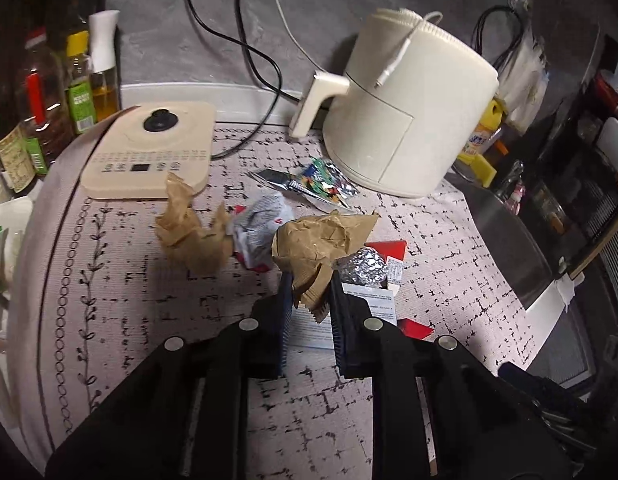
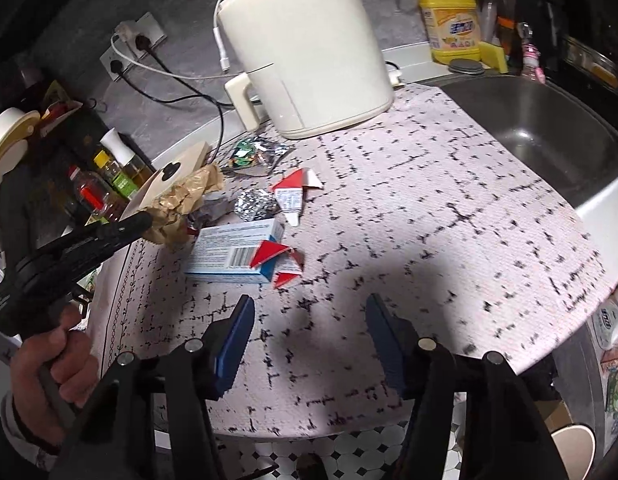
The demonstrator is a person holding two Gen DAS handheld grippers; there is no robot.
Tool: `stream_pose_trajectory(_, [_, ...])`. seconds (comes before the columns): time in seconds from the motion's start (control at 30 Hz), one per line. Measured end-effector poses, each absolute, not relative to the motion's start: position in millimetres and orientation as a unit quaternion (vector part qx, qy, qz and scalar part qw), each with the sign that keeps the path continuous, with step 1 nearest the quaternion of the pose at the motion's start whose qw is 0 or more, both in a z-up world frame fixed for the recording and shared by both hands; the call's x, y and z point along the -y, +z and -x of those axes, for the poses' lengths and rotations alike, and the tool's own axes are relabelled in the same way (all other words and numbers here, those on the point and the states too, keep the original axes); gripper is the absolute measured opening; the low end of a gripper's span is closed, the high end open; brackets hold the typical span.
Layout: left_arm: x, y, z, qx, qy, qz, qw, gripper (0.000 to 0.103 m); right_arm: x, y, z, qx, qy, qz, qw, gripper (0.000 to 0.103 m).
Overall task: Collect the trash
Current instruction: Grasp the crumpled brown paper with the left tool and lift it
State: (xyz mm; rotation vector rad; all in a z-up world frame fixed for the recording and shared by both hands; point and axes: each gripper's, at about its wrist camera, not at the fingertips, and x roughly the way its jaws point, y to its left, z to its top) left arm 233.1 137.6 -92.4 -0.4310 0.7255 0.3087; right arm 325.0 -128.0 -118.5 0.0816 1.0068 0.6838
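Trash lies on the patterned mat: two crumpled brown papers, a white and red wrapper [image 1: 259,234], a foil ball [image 1: 363,266], a shiny snack packet [image 1: 321,182], red and white carton scraps [image 2: 283,266] and a blue and white box [image 2: 233,254]. My left gripper [image 1: 309,292] is shut on the nearer brown paper [image 1: 321,240], its fingers pinching the paper's lower end above the box. In the right wrist view it [image 2: 147,216] shows at the left with the paper [image 2: 177,208]. My right gripper [image 2: 309,320] is open and empty above bare mat, short of the box.
A cream air fryer [image 1: 409,116] stands behind the trash, a flat cream appliance [image 1: 149,152] to its left. Bottles [image 1: 81,80] stand at the far left. A steel sink [image 2: 529,128] lies to the right, with yellow detergent [image 2: 453,20] behind it. Cables run to wall sockets [image 2: 129,48].
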Motion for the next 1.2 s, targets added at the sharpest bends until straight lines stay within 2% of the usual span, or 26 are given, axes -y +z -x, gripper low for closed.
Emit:
stream_pose_trajectory(0.6, [-184,-83,-133,-0.332,0.221,0.226,0.889,0.018,48,-153,-360,-0.495,0.345,-0.010,0.798,0.057])
stream_pose_trajectory(0.63, [-185,-83,-130,-0.332,0.223,0.226,0.888,0.018,47,-155,-361,-0.496,0.344,-0.009,0.797,0.056])
stream_pose_trajectory(0.73, [-187,-85,-125,-0.333,0.223,0.229,0.887,0.018,43,-161,-362,-0.502,0.343,-0.001,0.794,0.036])
stream_pose_trajectory(0.77, [-187,-85,-125,-0.334,0.221,0.229,0.887,0.018,44,-162,-363,-0.502,0.339,0.002,0.796,0.034])
stream_pose_trajectory(1.2, [-158,-78,-151,-0.336,0.158,0.208,0.905,0.018,86,-137,-350,-0.480,0.321,-0.034,0.816,0.031])
